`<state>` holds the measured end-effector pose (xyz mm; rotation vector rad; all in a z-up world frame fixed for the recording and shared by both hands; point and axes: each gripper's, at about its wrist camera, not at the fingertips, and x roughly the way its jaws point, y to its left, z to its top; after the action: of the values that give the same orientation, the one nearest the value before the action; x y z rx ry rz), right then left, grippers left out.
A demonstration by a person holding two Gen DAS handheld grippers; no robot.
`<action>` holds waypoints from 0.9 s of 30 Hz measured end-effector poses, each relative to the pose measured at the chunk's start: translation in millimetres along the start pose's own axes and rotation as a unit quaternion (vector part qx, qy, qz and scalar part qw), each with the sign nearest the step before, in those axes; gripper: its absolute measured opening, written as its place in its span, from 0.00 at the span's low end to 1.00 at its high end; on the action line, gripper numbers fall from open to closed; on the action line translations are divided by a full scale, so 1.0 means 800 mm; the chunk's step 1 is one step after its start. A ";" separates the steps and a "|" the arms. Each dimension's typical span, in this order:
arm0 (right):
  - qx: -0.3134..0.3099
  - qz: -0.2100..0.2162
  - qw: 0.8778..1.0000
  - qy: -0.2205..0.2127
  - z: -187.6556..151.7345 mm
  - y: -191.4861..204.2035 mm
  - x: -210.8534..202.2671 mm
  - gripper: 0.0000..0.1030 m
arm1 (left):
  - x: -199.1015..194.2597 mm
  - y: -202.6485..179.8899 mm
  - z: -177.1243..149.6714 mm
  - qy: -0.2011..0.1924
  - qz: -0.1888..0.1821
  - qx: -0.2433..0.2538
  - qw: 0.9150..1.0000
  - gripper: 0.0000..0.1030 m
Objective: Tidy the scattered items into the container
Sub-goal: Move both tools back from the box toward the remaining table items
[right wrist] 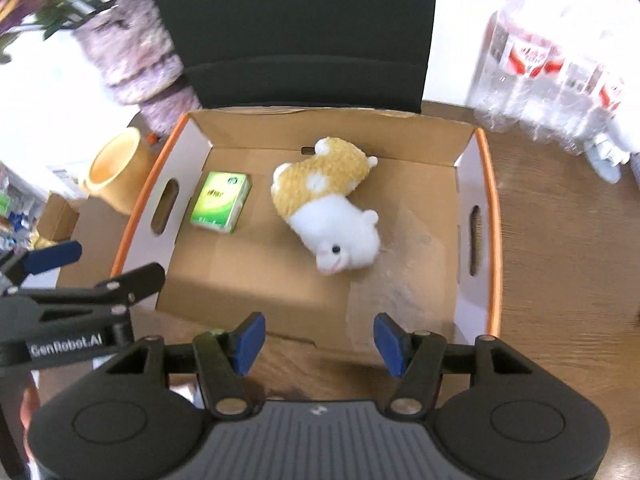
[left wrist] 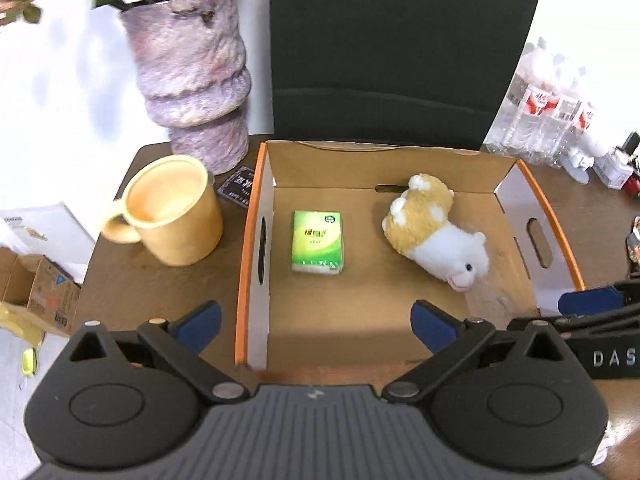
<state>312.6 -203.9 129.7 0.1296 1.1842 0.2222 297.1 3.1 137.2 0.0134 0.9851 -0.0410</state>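
An open cardboard box with an orange rim (left wrist: 245, 240) (right wrist: 490, 216) sits on the brown table. Inside lie a green tissue pack (left wrist: 317, 242) (right wrist: 221, 203) at the left and a tan-and-white plush toy (left wrist: 434, 226) (right wrist: 332, 208) on its side at the right. A yellow mug (left wrist: 172, 216) (right wrist: 114, 168) stands on the table left of the box. My left gripper (left wrist: 316, 330) is open and empty over the box's near left edge. My right gripper (right wrist: 320, 340) is open and empty over the box's near edge.
A fuzzy purple vase with flowers (left wrist: 192, 80) (right wrist: 136, 56) stands behind the mug. A black chair back (left wrist: 400, 48) (right wrist: 296, 28) is behind the box. A pack of water bottles (left wrist: 552, 108) (right wrist: 560, 80) is at the right. A dark card (left wrist: 238, 186) lies by the vase.
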 end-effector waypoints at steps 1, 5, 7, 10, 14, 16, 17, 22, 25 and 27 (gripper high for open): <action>0.000 0.000 1.000 -0.002 -0.005 0.002 -0.004 0.58 | -0.004 -0.002 -0.005 0.002 0.000 -0.001 1.000 1.00; -0.003 0.004 1.000 -0.005 -0.033 0.005 -0.024 0.58 | -0.026 -0.008 -0.028 0.004 0.007 0.008 1.000 1.00; -0.007 0.003 1.000 -0.007 -0.046 0.007 -0.033 0.58 | -0.039 -0.008 -0.039 0.001 0.006 0.007 1.000 1.00; -0.013 -0.001 1.000 -0.011 -0.067 0.011 -0.046 0.58 | -0.057 -0.008 -0.054 -0.002 0.007 0.001 1.000 1.00; -0.018 0.003 1.000 -0.018 -0.094 0.014 -0.061 0.63 | -0.080 -0.011 -0.075 -0.007 0.007 -0.001 1.000 1.00; -0.020 0.003 1.000 -0.020 -0.106 0.015 -0.067 0.64 | -0.090 -0.014 -0.085 -0.008 0.004 0.006 1.000 1.00; -0.019 0.003 1.000 -0.021 -0.111 0.016 -0.070 0.64 | -0.095 -0.016 -0.089 -0.010 0.005 0.010 1.000 1.00; -0.020 0.010 0.999 -0.034 -0.138 0.017 -0.089 0.66 | -0.119 -0.018 -0.111 -0.025 0.007 0.018 0.999 1.00; -0.027 0.015 0.998 -0.057 -0.157 0.020 -0.102 0.75 | -0.129 -0.014 -0.124 -0.029 0.001 0.004 1.000 1.00; -0.032 0.012 0.997 -0.067 -0.169 0.022 -0.107 0.75 | -0.139 -0.016 -0.139 -0.045 0.002 0.002 0.999 1.00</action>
<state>154.6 -209.5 160.2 0.1022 1.0416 0.2685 142.7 -2.9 168.4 0.0163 0.8958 -0.0390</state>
